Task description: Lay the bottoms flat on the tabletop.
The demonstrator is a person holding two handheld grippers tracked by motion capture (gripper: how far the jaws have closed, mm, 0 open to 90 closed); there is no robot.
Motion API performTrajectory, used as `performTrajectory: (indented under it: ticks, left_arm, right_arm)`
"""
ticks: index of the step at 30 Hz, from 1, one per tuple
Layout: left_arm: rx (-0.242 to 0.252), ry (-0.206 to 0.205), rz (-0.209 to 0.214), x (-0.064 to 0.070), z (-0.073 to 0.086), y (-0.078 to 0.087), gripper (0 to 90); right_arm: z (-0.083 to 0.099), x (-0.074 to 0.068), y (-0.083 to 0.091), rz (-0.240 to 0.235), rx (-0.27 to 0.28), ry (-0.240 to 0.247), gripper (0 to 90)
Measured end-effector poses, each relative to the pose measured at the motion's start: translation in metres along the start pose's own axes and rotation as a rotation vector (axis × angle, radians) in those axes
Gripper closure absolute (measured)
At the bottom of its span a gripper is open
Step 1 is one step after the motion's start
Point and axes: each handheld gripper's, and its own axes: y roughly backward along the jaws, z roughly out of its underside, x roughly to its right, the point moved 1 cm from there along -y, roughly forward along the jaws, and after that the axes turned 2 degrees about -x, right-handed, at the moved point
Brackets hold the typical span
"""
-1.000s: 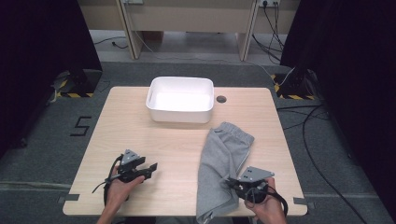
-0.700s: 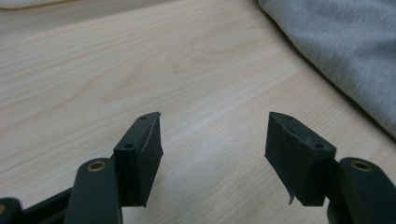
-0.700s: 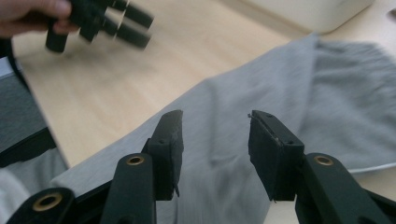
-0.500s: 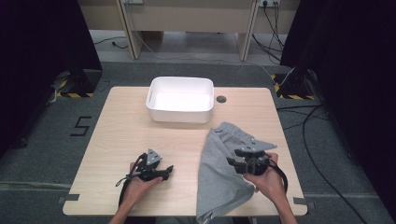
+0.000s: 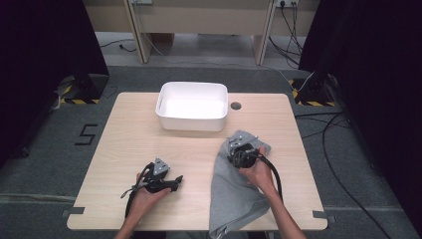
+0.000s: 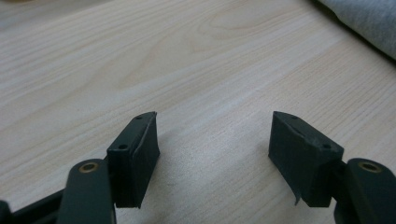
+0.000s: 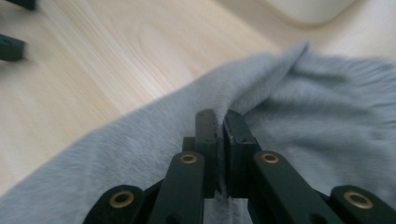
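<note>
Pinching a fold of the grey cloth (image 7: pixel 299 140), our right gripper (image 7: pixel 223 122) has its two black jaws pressed together with fabric caught between them. From above, that right gripper sits at about four o'clock from the white tub (image 5: pixel 192 105), over the upper end of the cloth, which runs from there down toward six o'clock and hangs over the near edge of the table (image 5: pixel 124 134). Our right hand (image 5: pixel 258 169) rests on the cloth as it grips. Our left gripper (image 5: pixel 175 180) lies low on bare wood at about seven o'clock from the tub, well apart from the cloth, its jaws spread wide with nothing between them. In the left gripper view a grey edge of the cloth shows at two o'clock.
</note>
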Motion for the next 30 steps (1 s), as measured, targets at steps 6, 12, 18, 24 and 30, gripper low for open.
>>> performTrajectory:
  ticks: [6, 12, 18, 24, 30]
  left_arm:
    - [-0.002, -0.001, -0.001, -0.001, 0.001, 0.001, 32.0]
    - [0.0, 0.003, -0.003, -0.002, 0.001, 0.001, 32.0]
    - [-0.001, 0.004, -0.005, -0.002, 0.001, 0.001, 32.0]
    - [-0.001, 0.004, -0.006, -0.002, 0.001, 0.002, 32.0]
    - [-0.001, 0.004, -0.007, -0.002, 0.001, 0.002, 32.0]
  right_arm:
    - [0.013, 0.006, 0.072, 0.056, 0.146, -0.029, 87.1]
    - [0.05, 0.022, 0.102, 0.059, 0.173, -0.108, 86.7]
    - [0.065, 0.036, 0.111, 0.059, 0.203, -0.173, 86.9]
    - [0.035, 0.019, 0.111, 0.05, 0.233, -0.087, 87.6]
    - [0.001, -0.004, 0.079, 0.003, 0.195, -0.011, 87.5]
